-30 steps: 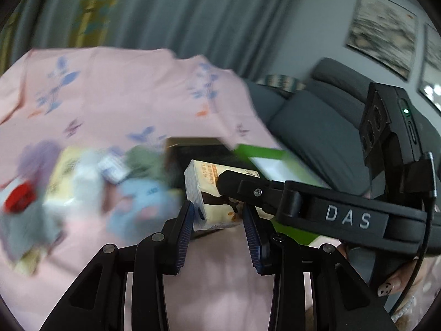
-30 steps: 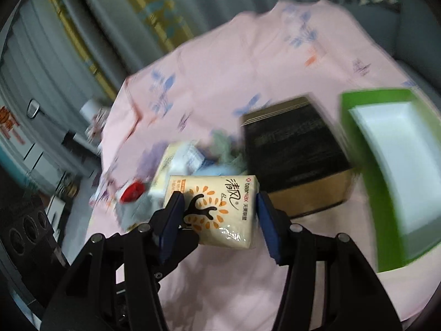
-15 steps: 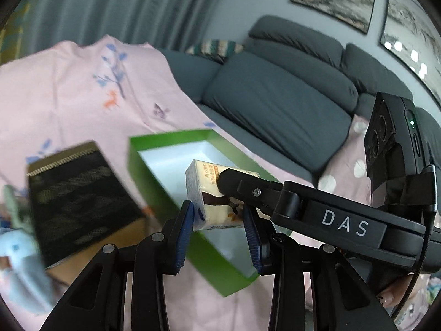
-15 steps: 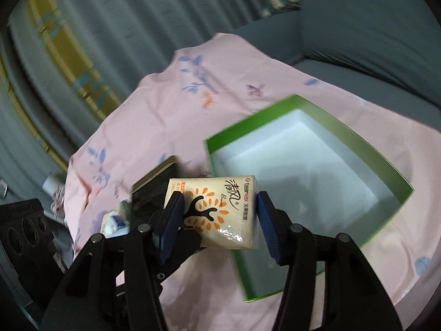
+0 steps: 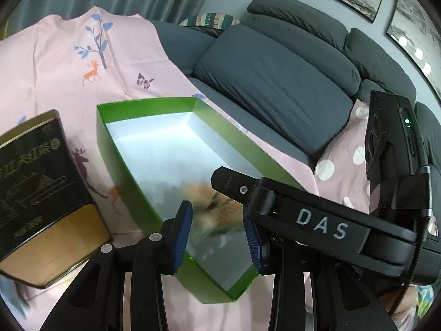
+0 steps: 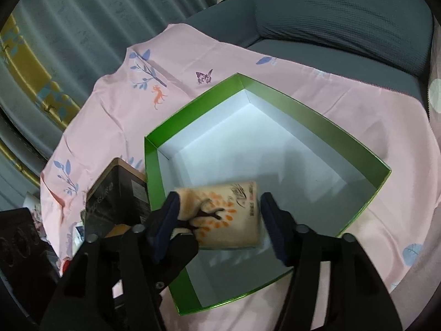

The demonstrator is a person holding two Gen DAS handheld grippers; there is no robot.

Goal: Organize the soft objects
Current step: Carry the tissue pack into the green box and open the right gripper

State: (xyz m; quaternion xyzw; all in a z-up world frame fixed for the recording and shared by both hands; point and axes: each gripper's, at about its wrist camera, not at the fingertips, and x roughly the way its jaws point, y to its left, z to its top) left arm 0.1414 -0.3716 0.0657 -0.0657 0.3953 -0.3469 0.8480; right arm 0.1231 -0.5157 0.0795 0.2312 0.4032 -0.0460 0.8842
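A cream tissue pack with an orange tree print hangs blurred over the white floor of an open green box. My right gripper straddles it with jaws opening; the right pad stands clear of the pack's edge. In the left wrist view the pack is a blur just beyond my left gripper, whose jaws stand narrowly apart. Whether those pads press on it I cannot tell. The right gripper's finger crosses in front, above the green box.
A black and gold tin lies left of the box on the pink printed cloth. A grey sofa runs behind and to the right. A few small soft items peek out beyond the tin.
Both grippers travelled together with the pack from the pile of soft things, past the black tin, to over the green box. The right jaws have widened and the pack now blurs and sits lower.
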